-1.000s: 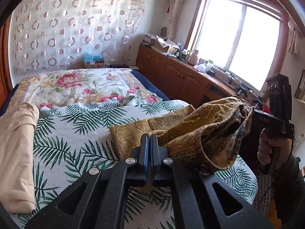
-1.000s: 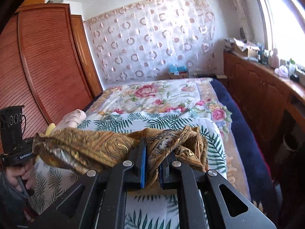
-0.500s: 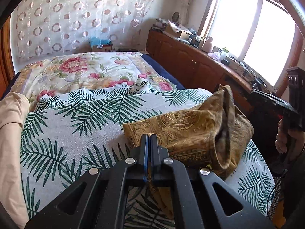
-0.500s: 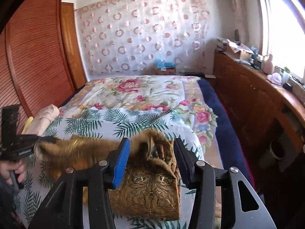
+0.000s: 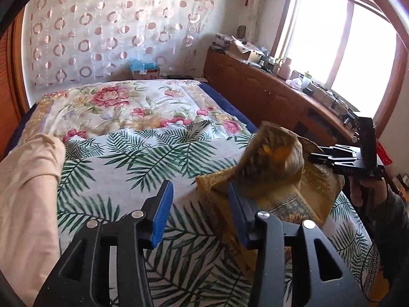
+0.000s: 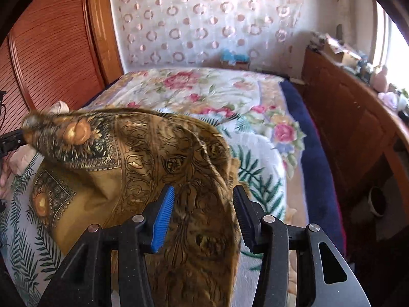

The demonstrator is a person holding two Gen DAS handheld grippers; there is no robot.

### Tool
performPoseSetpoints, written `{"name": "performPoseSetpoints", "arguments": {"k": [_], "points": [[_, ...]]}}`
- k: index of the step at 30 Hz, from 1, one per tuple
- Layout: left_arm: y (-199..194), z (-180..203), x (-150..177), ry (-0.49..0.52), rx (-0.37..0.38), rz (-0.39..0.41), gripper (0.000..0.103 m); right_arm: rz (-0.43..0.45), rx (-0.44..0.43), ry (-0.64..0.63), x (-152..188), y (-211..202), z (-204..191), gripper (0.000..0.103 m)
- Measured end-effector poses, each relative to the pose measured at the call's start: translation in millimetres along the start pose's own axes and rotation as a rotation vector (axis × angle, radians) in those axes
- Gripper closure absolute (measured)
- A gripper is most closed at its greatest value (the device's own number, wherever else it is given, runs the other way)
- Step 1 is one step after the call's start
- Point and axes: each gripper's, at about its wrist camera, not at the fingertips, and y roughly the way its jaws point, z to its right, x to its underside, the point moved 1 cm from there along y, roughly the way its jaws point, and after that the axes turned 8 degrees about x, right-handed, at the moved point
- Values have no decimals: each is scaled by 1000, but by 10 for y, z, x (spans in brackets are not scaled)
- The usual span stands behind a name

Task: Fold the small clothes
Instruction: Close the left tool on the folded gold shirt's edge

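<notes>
A gold patterned cloth [image 5: 276, 171] lies bunched on the palm-leaf sheet [image 5: 127, 158], its upper fold blurred in motion. My left gripper [image 5: 199, 209] has its jaws opening. The cloth's edge rests against the right finger [image 5: 236, 212], and the gap between the pads shows mostly bedsheet. In the right wrist view the cloth [image 6: 158, 158] spreads wide. My right gripper [image 6: 202, 215] stands open above it, pads off the fabric. The right gripper [image 5: 332, 157] also shows at the right of the left wrist view, held by a hand. The left gripper [image 6: 10, 140] shows at the far left edge.
A folded peach garment [image 5: 25, 192] lies along the bed's left side. A floral blanket [image 5: 115, 107] covers the far half of the bed. A wooden cabinet [image 5: 255, 94] with clutter runs under the window on the right. A wooden wardrobe [image 6: 51, 51] stands on the left.
Both grippers were shut on the gold cloth and have let go, the right first, then the left. The lifted cloth has dropped folded over onto the bed.
</notes>
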Motion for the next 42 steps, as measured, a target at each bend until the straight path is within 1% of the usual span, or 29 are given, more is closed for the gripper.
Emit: {"name": "performPoseSetpoints", "arguments": {"k": [5, 6, 7, 8, 9, 11, 13, 17, 21, 22, 23, 24, 25, 26, 27, 33, 38, 40, 41, 42], "points": [[58, -61, 38, -16, 14, -28, 57, -20, 0, -19, -47, 71, 11, 54], [83, -62, 35, -17, 19, -36, 52, -22, -5, -21, -25, 85, 15, 64], [117, -56, 29, -17, 27, -42, 41, -23, -13, -23, -22, 85, 14, 71], [136, -55, 25, -15, 35, -45, 35, -20, -20, -25, -3, 103, 19, 81], [162, -38, 14, -12, 43, -45, 29, -6, -28, -28, 11, 82, 33, 93], [206, -3, -7, -4, 51, -47, 28, 36, -25, -13, 38, -8, 68, 95], [246, 30, -11, 3, 37, -46, 28, 71, 21, 17, 56, -101, 91, 96], [383, 51, -15, 11, 28, -78, 28, 55, 41, 35, 90, -125, 109, 97], [519, 25, 19, -5, 19, -121, 28, 58, 38, 54, 66, -202, 103, 97], [546, 12, 26, -10, 17, -127, 28, 60, 37, 56, 61, -221, 102, 96], [561, 11, 30, -13, 17, -131, 28, 55, 48, 57, 51, -195, 104, 87], [580, 3, 34, -19, 18, -135, 28, 49, 72, 55, 66, -195, 99, 72], [594, -2, 34, -24, 19, -138, 28, 44, 79, 53, 71, -171, 89, 66], [603, -1, 35, -25, 19, -139, 28, 38, 76, 54, 80, -172, 84, 57], [617, 1, 31, -26, 19, -140, 28, 28, 70, 59, 88, -151, 87, 52], [697, -18, 31, -36, 29, -156, 28, -22, 60, 96, 110, -50, 141, 40], [747, -40, 48, -60, 49, -166, 29, -60, 17, 138, 84, 21, 170, 39], [759, -39, 59, -69, 63, -169, 36, -60, 5, 139, 75, 22, 168, 39], [759, -33, 62, -72, 72, -170, 37, -57, -2, 137, 70, 19, 165, 39], [756, -28, 65, -71, 77, -169, 42, -55, -6, 129, 69, 17, 159, 39]]}}
